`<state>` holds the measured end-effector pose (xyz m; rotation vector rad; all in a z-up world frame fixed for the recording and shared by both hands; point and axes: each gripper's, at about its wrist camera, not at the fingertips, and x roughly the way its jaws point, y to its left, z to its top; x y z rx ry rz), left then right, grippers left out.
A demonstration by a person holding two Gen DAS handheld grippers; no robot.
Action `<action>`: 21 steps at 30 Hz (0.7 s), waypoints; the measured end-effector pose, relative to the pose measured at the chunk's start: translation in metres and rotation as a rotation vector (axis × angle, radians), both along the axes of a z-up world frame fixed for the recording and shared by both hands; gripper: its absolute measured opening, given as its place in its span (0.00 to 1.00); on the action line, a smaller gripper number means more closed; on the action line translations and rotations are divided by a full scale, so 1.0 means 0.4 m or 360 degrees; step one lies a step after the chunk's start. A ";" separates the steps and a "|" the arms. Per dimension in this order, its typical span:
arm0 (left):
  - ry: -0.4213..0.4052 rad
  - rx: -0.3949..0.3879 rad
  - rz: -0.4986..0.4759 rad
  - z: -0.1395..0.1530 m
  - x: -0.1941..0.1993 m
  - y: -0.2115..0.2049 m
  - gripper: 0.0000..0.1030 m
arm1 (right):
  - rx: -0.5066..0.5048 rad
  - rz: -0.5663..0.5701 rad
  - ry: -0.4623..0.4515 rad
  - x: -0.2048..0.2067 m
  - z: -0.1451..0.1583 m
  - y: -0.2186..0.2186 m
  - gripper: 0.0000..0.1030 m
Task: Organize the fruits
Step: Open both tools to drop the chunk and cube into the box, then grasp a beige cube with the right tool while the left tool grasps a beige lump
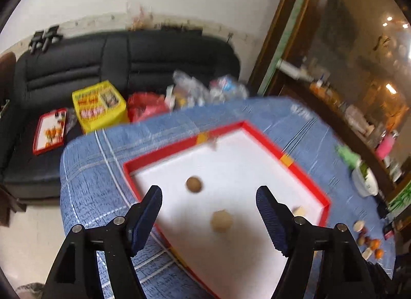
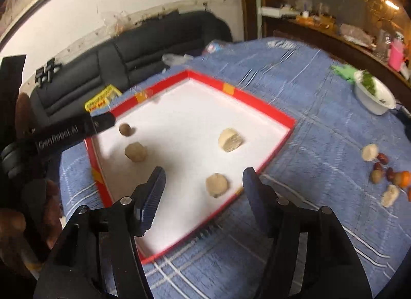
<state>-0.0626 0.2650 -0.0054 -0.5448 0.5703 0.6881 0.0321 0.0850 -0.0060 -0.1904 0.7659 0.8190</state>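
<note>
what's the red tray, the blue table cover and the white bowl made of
Shallow red-rimmed tray with white floor: probably cardboard, like a box lid; thin straight walls, sharp corners, matte white inside, orange tape patches on the rim.
Blue checked table cover: woven fabric, matte, with white stripes and creases.
White round bowl holding greens: smooth, slightly glossy; plastic or ceramic, the blur leaves it open.

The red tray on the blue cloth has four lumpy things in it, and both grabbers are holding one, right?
Not quite. Both grabbers are open and empty: the right gripper and the left gripper hover over the red tray, as each wrist view shows. The four lumpy pieces, like this one, do lie in it.
</note>
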 end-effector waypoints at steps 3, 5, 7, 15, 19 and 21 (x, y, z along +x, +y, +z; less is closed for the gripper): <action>-0.0088 0.0101 -0.0101 0.035 -0.003 -0.067 0.72 | 0.0078 -0.0070 -0.0054 -0.011 0.034 -0.078 0.62; -0.0113 0.0160 -0.0211 0.048 0.007 -0.123 0.72 | 0.0132 -0.0161 -0.0090 -0.012 0.051 -0.151 0.61; -0.0121 0.0221 -0.0362 0.049 0.024 -0.186 0.72 | 0.0180 -0.0279 -0.0123 -0.004 0.056 -0.237 0.61; -0.0020 0.0272 -0.0829 -0.007 0.119 -0.380 0.72 | 0.0129 -0.0929 0.0141 0.174 -0.051 -0.587 0.61; 0.0043 0.0268 -0.0947 -0.038 0.145 -0.422 0.72 | 0.0098 -0.1035 0.0292 0.264 -0.090 -0.653 0.61; 0.0062 0.0276 -0.0965 -0.051 0.143 -0.431 0.72 | 0.0107 -0.1024 0.0304 0.304 -0.085 -0.640 0.61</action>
